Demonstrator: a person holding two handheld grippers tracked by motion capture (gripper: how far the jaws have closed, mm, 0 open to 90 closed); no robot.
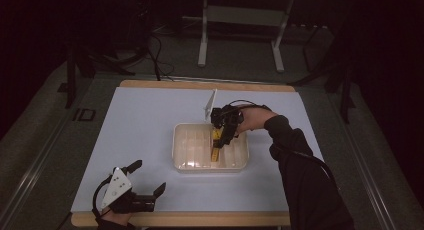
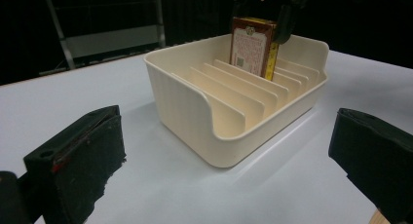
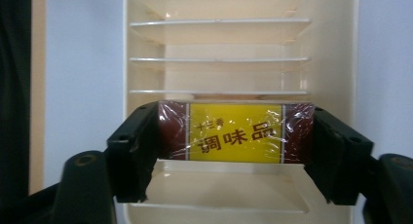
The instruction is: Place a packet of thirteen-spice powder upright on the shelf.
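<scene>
A cream tray (image 1: pixel 182 162) with upright divider fins sits right of the mat's middle. A brown and yellow box (image 1: pixel 216 140) of seasoning stands on edge in one of its far slots (image 2: pixel 249 46). My right gripper (image 1: pixel 221 139) reaches down over it from the far side. In the right gripper view its jaws flank the two brown ends of the box (image 3: pixel 236 131) without squeezing it, so my right gripper (image 3: pixel 236 139) is open. My left gripper (image 1: pixel 149 176) rests near the front left edge, jaws wide apart and empty (image 2: pixel 224 160), pointing at the tray (image 2: pixel 185 112).
The white mat (image 1: pixel 145 120) covers a wooden table with its edge along the front (image 1: pixel 200 219). Behind the table stand the legs of a metal frame (image 1: pixel 202 45) and some cables on the floor.
</scene>
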